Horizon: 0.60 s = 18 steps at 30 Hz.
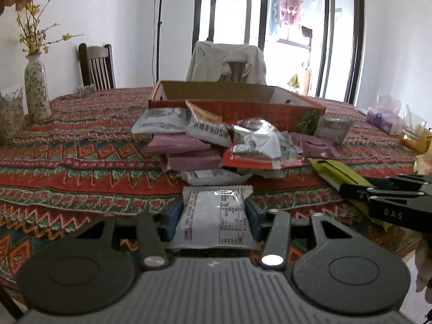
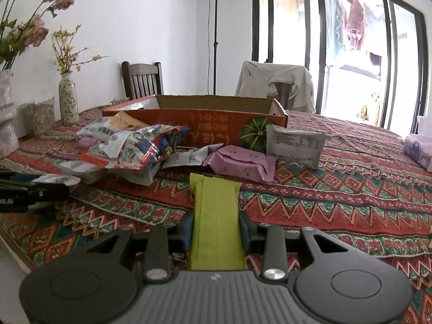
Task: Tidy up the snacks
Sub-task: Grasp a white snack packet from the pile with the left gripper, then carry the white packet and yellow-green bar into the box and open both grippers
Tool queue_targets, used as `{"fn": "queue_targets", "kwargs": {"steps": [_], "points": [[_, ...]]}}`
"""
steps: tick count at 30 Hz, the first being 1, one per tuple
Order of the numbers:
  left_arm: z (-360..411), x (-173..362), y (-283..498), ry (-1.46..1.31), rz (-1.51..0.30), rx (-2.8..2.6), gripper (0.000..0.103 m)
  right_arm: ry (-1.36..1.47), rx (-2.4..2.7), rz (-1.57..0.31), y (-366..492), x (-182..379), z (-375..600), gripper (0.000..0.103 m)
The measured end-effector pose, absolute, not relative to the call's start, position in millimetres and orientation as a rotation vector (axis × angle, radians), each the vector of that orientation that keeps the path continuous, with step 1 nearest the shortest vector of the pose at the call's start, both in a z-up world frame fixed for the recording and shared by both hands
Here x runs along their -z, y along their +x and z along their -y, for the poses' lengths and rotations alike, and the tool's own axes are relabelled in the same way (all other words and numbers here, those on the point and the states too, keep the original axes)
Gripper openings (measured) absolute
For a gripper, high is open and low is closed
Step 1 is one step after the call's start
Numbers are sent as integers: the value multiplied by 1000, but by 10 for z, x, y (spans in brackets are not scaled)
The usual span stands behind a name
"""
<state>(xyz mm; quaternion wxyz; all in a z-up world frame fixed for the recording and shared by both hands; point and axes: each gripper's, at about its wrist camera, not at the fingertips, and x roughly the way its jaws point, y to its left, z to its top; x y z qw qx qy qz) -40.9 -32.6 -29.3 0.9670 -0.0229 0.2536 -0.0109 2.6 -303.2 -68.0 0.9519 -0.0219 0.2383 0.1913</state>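
My left gripper [image 1: 213, 212] is shut on a grey snack packet [image 1: 216, 224], held just above the patterned tablecloth [image 1: 81, 189]. The right gripper [image 2: 216, 224] is shut on a long green packet [image 2: 216, 216]; in the left wrist view it reaches in from the right edge with that green packet [image 1: 334, 171]. Beyond both lies a heap of snack packets [image 1: 216, 145], with purple ones [image 2: 240, 162] and grey ones among them. Behind the heap stands an open orange cardboard box [image 1: 243, 108] with a pumpkin picture [image 2: 253, 135]. The box's inside is mostly hidden.
A flowered vase [image 1: 36, 86] and a glass jar [image 1: 10, 113] stand at the table's left. A purple tissue pack [image 1: 383, 116] lies at the right. Two chairs [image 2: 143, 81] stand behind the table, one draped with a white garment [image 2: 275, 83]. A lamp stand [image 2: 215, 40] rises behind.
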Motion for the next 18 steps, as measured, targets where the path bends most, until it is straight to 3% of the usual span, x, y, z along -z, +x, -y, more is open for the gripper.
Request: {"fn": "queue_targets", "kwargs": {"steps": [18], "points": [[186, -157, -474, -93, -381, 14, 50, -5, -363, -380, -11, 307, 3114, 33]]}}
